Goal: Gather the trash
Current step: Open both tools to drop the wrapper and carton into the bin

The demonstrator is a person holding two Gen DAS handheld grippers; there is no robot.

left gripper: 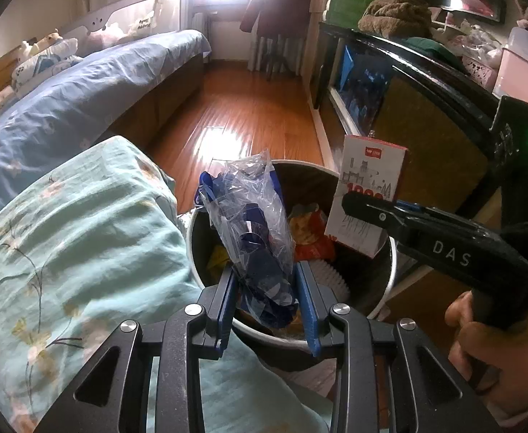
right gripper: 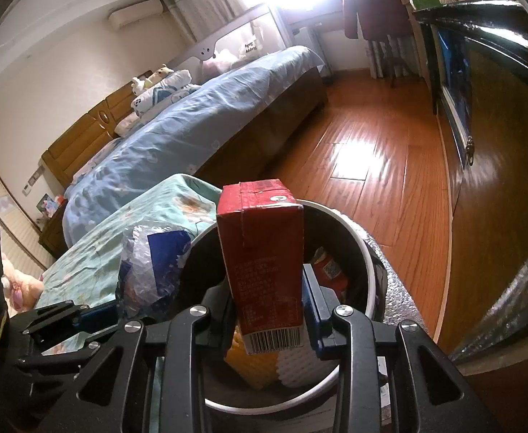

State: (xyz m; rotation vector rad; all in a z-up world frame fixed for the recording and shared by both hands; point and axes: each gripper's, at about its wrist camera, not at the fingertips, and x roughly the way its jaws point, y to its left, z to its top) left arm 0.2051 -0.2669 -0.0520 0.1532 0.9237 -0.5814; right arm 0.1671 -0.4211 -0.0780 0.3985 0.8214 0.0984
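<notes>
Risk lies in release: left gripper (left gripper: 265, 288) pinching plastic wrapper (left gripper: 253, 231), right gripper (right gripper: 269, 299) pinching carton (right gripper: 264, 249); either could catch the trash bin (right gripper: 366, 270) rim and spill outside.

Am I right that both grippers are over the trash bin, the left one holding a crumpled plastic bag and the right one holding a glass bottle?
Not quite. The right gripper holds a red carton, not a glass bottle; the right wrist view shows its barcode and printed panel. The rest stands: both are over the trash bin, and the left gripper holds the crumpled plastic bag.
</notes>
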